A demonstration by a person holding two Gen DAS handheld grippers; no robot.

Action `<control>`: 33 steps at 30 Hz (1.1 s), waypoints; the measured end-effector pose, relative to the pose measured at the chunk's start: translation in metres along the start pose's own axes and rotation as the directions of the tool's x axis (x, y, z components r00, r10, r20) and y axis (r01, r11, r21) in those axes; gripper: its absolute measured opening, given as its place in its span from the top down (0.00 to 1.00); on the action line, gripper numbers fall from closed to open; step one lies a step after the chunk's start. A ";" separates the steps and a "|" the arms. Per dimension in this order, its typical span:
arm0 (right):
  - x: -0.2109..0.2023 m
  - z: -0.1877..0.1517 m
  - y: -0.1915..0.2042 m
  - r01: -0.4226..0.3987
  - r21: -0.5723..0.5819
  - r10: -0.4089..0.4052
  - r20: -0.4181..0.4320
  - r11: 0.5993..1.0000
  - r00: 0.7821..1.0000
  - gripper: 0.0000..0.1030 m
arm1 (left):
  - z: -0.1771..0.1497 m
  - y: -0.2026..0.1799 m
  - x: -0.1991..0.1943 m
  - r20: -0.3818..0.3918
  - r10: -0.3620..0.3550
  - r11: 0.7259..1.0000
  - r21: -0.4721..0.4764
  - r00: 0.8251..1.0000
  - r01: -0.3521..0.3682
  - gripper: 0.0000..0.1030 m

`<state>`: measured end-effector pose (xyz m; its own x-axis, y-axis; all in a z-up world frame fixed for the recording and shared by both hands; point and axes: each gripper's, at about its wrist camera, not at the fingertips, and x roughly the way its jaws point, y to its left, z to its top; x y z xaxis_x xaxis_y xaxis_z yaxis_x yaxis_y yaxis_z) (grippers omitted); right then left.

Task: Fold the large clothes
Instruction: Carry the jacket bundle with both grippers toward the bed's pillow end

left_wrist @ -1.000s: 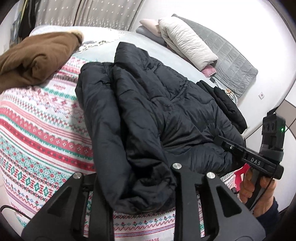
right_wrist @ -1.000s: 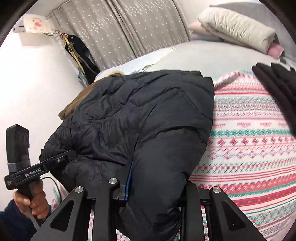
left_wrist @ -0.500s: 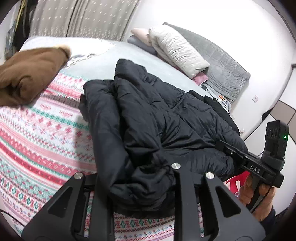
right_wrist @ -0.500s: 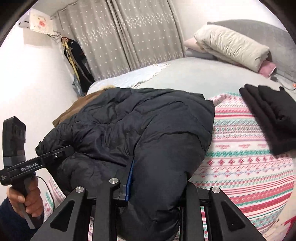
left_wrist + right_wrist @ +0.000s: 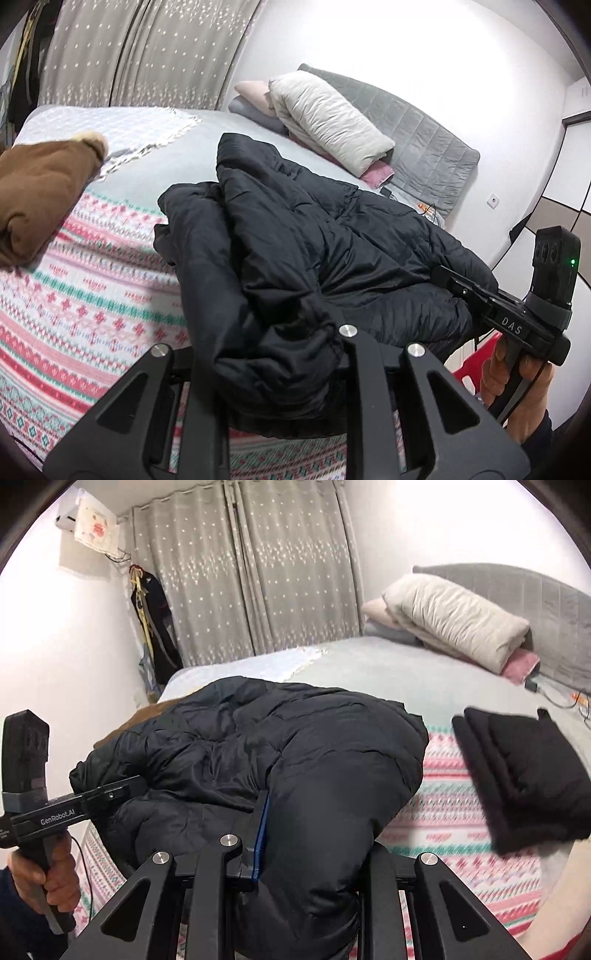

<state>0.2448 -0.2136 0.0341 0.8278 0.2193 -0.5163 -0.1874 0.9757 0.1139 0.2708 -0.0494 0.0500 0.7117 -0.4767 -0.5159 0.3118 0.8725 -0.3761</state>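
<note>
jacket: black puffer jacket (image 5: 295, 258), bunched, lying across patterned blanket (image 5: 92, 295) on bed (image 5: 388, 664), near edge lifted by both grippers
left gripper: left gripper (image 5: 280, 373), fingers clamped on a wad of jacket hem
right gripper: right gripper (image 5: 310, 853), fingers clamped on thick jacket fold, blue pad against fabric
hands: each gripper's handle gripped by a hand (image 5: 517, 384)
left of jacket: brown garment (image 5: 40, 195) on blanket
right of jacket: folded black garment (image 5: 524, 775), apart
headboard end: pillows (image 5: 325, 118), grey quilt
behind: curtains (image 5: 258, 572)

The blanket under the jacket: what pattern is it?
The blanket has knit-style bands of pink, red, green and white motifs, clearest in the left wrist view beside the black puffer jacket.
</note>
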 end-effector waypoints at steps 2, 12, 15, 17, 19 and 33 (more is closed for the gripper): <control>-0.001 0.009 -0.007 0.000 0.000 0.000 0.016 1.000 1.000 0.77 | 0.007 -0.006 0.004 0.012 -0.006 1.000 -0.011 1.000 0.006 0.79; -0.028 0.050 -0.089 0.048 -0.029 -0.044 0.126 0.998 0.991 0.77 | 0.057 -0.097 0.059 0.053 -0.105 0.993 0.056 0.993 0.102 0.79; -0.040 0.070 -0.140 0.065 -0.024 -0.061 0.154 0.998 0.986 0.77 | 0.071 -0.142 0.091 0.072 -0.145 0.985 0.101 0.987 0.138 0.79; -0.048 0.087 -0.174 0.087 -0.032 -0.081 0.162 0.996 0.984 0.77 | 0.080 -0.175 0.123 0.084 -0.185 0.978 0.114 0.979 0.176 0.79; -0.059 0.103 -0.210 0.110 -0.035 -0.102 0.181 0.993 0.978 0.77 | 0.088 -0.206 0.152 0.092 -0.220 0.971 0.117 0.971 0.209 0.79; -0.055 0.068 -0.444 0.179 0.250 -0.230 0.192 0.952 0.954 0.74 | 0.055 -0.318 0.305 -0.056 -0.240 0.945 0.213 0.969 0.247 0.78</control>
<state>0.3182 -0.6586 0.0695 0.9345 -0.0145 -0.3556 0.1018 0.9683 0.2282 0.4229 -0.4665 0.0550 0.5795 -0.6776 -0.4529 0.6044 0.7300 -0.3189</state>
